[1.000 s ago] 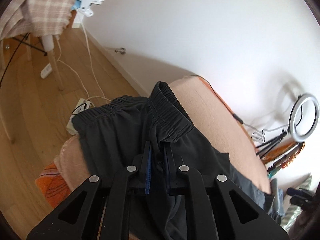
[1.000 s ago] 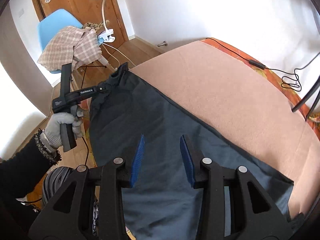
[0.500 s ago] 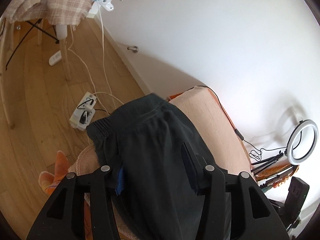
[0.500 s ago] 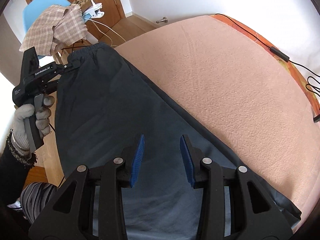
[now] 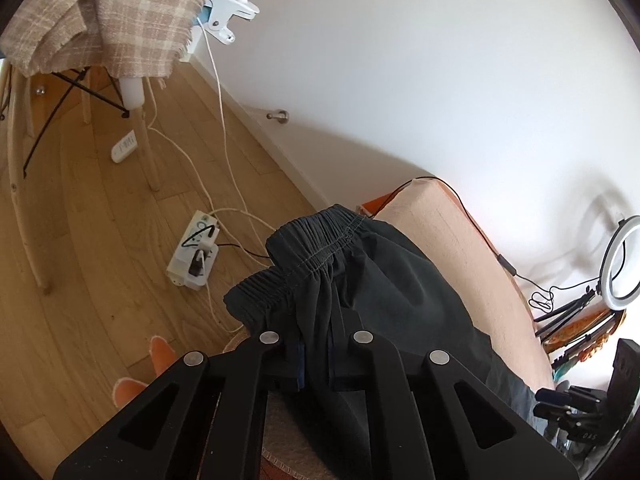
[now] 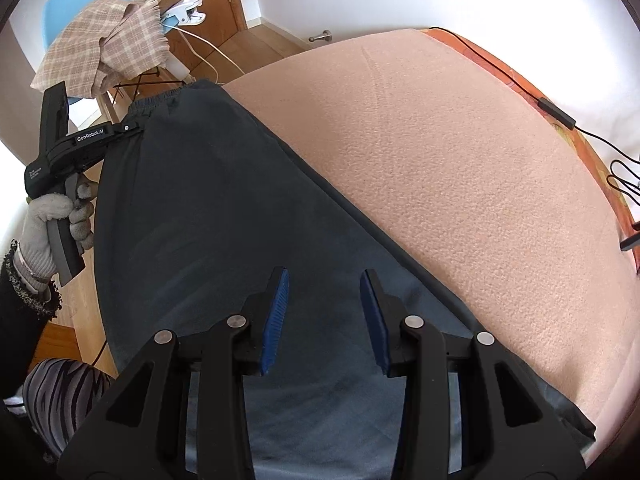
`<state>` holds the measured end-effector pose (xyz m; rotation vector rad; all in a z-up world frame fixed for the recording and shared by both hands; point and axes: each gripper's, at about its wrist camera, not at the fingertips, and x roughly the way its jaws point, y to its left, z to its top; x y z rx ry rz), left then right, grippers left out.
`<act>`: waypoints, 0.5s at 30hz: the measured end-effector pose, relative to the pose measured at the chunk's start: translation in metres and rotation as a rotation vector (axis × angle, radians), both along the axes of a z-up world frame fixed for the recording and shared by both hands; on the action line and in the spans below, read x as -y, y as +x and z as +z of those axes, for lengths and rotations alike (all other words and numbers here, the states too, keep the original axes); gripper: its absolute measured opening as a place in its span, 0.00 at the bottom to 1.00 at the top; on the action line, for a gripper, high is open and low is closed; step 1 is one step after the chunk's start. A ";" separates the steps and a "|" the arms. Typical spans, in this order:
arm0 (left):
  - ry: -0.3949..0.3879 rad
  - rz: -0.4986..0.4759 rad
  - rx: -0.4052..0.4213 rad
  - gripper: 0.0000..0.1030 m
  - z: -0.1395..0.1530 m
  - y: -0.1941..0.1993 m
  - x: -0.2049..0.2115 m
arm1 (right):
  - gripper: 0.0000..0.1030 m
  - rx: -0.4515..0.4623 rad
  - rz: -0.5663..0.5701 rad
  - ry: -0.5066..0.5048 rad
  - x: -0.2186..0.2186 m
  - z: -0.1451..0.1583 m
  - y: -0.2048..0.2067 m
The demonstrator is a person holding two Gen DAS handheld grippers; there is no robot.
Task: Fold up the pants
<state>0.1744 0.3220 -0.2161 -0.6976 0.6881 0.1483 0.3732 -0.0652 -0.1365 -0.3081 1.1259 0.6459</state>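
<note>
Dark grey pants (image 6: 208, 216) lie lengthwise along the near edge of a bed with a peach blanket (image 6: 460, 168). Their elastic waistband (image 5: 308, 256) hangs at the bed's corner. My left gripper (image 5: 316, 364) is shut on the pants fabric just below the waistband; it also shows in the right wrist view (image 6: 132, 128), held by a gloved hand. My right gripper (image 6: 324, 316) is open and empty, hovering just above the lower part of the pants.
A blue chair (image 6: 80, 4) with a plaid cloth (image 5: 108, 12) and a clip lamp (image 5: 224, 16) stands beyond the bed's corner. A power strip (image 5: 194, 256) and cables lie on the wooden floor. A ring light (image 5: 620, 264) stands by the wall.
My left gripper opened half a second ago and has now shut again on the fabric below the waistband. The pants have been laid flatter along the bed. The right gripper stayed open.
</note>
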 end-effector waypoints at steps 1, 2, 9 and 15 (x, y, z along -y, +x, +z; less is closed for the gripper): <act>0.003 -0.010 -0.010 0.15 0.002 0.001 0.000 | 0.38 0.005 -0.014 0.008 0.008 0.005 -0.003; 0.012 -0.021 -0.018 0.26 0.005 0.000 0.001 | 0.38 0.010 -0.029 0.018 0.016 0.010 -0.005; 0.146 0.006 -0.098 0.48 0.022 -0.016 -0.001 | 0.38 0.085 -0.192 0.114 0.082 0.058 -0.054; 0.135 0.028 -0.062 0.48 0.050 -0.042 -0.002 | 0.41 0.145 -0.369 0.181 0.150 0.090 -0.116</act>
